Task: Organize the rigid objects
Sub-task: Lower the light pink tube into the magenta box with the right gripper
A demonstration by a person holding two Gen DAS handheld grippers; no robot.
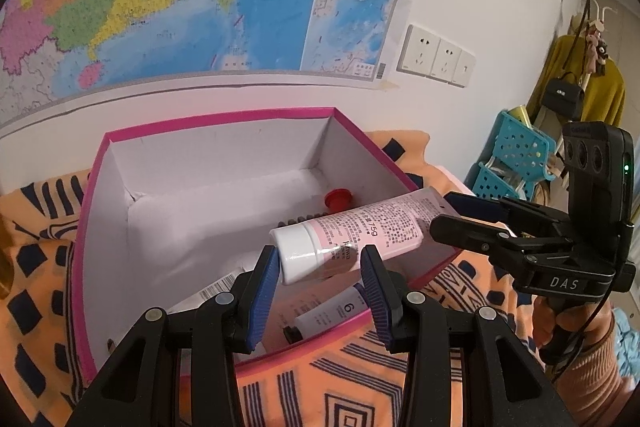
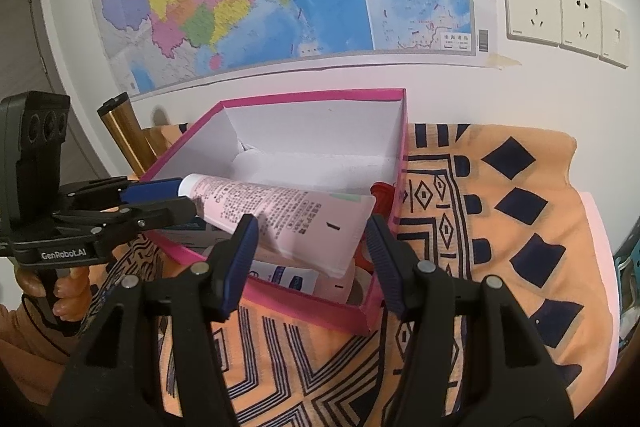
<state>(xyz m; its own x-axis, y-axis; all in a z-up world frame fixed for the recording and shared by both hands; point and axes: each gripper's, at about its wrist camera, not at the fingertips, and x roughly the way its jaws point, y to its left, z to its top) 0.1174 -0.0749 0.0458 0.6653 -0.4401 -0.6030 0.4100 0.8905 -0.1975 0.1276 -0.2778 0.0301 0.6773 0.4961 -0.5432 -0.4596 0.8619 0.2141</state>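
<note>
A pink tube with a white cap hangs slanted over the open pink box. My left gripper is shut on the tube's cap end, with its blue pads on either side of the cap. My right gripper is shut on the flat crimped end of the pink tube. From the left wrist the right gripper reaches in from the right. From the right wrist the left gripper clamps the cap at the left. Inside the box lie a white tube marked 6, a red cap and a barcoded white pack.
The pink box sits on an orange cloth with dark patterns, close to a white wall with a map and sockets. A gold cylinder stands left of the box. Teal baskets are off to the right.
</note>
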